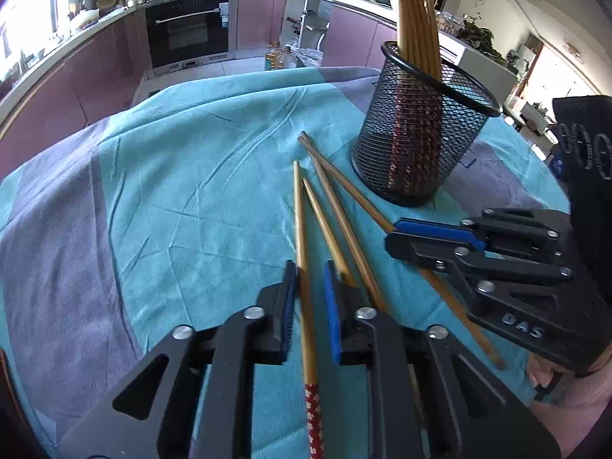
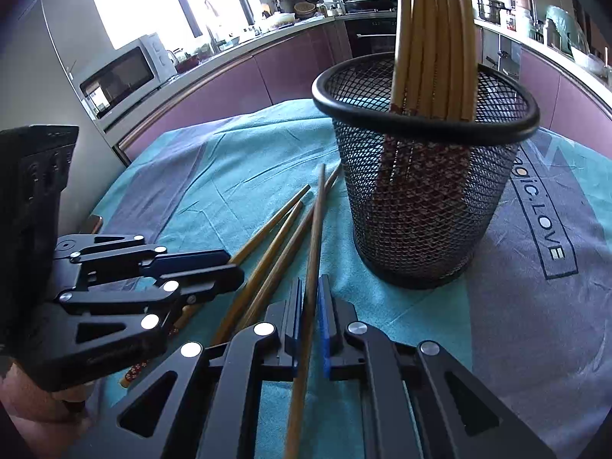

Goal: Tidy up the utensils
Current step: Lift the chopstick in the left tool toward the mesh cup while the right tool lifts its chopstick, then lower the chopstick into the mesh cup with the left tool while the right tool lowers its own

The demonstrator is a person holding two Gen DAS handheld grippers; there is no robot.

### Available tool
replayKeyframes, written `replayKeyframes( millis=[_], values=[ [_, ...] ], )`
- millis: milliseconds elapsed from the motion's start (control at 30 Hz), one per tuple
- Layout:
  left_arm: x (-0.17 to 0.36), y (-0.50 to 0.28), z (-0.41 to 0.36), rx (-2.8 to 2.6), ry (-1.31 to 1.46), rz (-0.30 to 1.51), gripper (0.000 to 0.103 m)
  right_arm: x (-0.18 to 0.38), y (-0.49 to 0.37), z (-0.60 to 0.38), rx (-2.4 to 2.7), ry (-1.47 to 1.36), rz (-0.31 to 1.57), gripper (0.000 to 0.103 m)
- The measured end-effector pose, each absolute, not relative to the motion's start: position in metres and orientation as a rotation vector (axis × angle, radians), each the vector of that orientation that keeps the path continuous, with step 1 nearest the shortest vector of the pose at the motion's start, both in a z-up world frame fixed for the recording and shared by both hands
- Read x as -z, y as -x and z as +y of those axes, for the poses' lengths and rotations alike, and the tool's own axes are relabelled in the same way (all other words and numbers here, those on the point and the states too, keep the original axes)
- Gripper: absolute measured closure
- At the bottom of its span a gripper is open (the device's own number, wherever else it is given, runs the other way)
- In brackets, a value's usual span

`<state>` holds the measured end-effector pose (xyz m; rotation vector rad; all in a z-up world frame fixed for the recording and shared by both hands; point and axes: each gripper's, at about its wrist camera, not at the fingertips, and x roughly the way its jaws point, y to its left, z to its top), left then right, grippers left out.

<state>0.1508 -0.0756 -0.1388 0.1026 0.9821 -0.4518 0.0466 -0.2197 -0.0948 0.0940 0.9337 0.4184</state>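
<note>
A black mesh cup (image 1: 417, 141) (image 2: 424, 199) stands on the teal and grey cloth (image 1: 172, 191) with several chopsticks (image 1: 417, 19) (image 2: 432, 38) upright in it. My left gripper (image 1: 310, 267) (image 2: 234, 264) is shut on a chopstick (image 1: 298, 210) that has a red patterned end. Just to its right, my right gripper (image 2: 311, 281) (image 1: 392, 234) is shut on another chopstick (image 2: 317, 210) that points toward the cup's base. Two loose chopsticks (image 1: 344, 222) (image 2: 275, 244) lie on the cloth between the two grippers.
The cloth (image 2: 516, 306) carries printed lettering to the right of the cup. Purple kitchen cabinets, an oven (image 1: 187, 34) and a microwave (image 2: 122, 72) stand beyond the table. Oil bottles (image 1: 275, 57) sit on the floor. A person's hand (image 2: 38, 401) holds the left gripper.
</note>
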Motion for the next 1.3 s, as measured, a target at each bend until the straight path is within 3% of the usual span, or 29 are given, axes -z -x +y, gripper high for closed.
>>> replayKeyframes(
  millis=[300,867,1300],
  values=[
    [0.126,-0.143,-0.071,0.447,-0.072,0.948,0.095,0.073,-0.032,-0.227,-0.471,-0.1,0.881,0.097],
    [0.033,-0.1,-0.059,0.595,-0.022,0.748,0.095,0.005,0.0,-0.258,-0.506,-0.116,0.692,0.097],
    [-0.007,-0.098,-0.062,0.652,0.03,0.667,0.095,-0.025,-0.003,-0.279,-0.489,-0.138,0.604,0.097]
  ],
)
